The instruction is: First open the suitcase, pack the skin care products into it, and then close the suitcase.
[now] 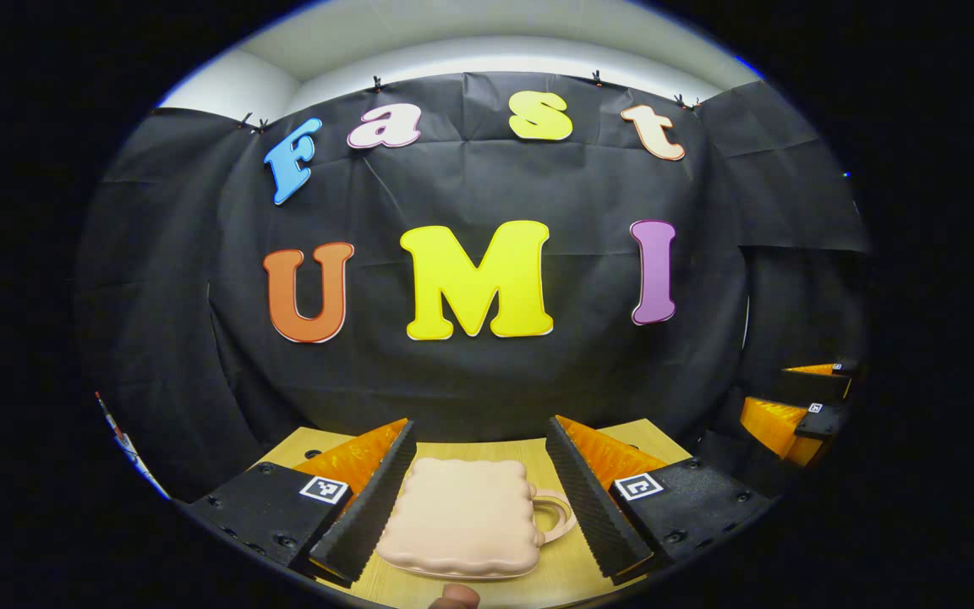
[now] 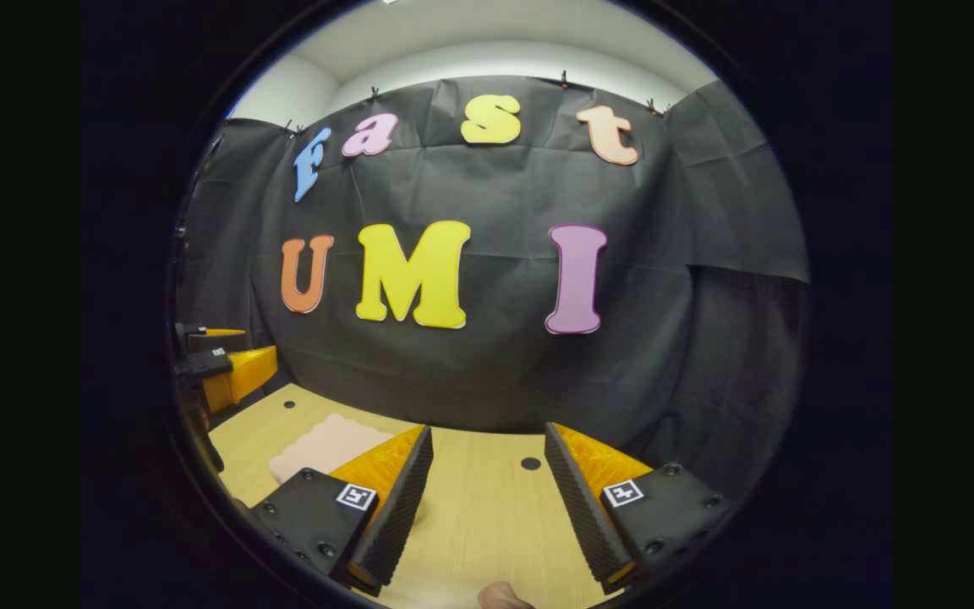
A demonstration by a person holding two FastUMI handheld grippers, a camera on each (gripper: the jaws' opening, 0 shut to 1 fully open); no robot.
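Note:
A small pale pink suitcase (image 1: 463,516) with a scalloped edge lies flat and closed on the wooden table (image 1: 571,567), its handle (image 1: 556,513) pointing right. My left gripper (image 1: 487,495) hovers open above it, one finger on each side, not touching. In the right gripper view the same suitcase (image 2: 328,444) lies at the left, partly behind my left finger. My right gripper (image 2: 487,499) is open over bare table to the right of the suitcase. The other gripper (image 1: 800,406) appears at the right edge of the left gripper view, and at the left edge (image 2: 221,364) of the right gripper view.
The wooden table (image 2: 487,507) runs back to the black cloth wall. Two small dark holes (image 2: 530,463) mark its top. A fingertip (image 1: 457,596) pokes in at the bottom of the left gripper view, and another (image 2: 504,596) in the right gripper view.

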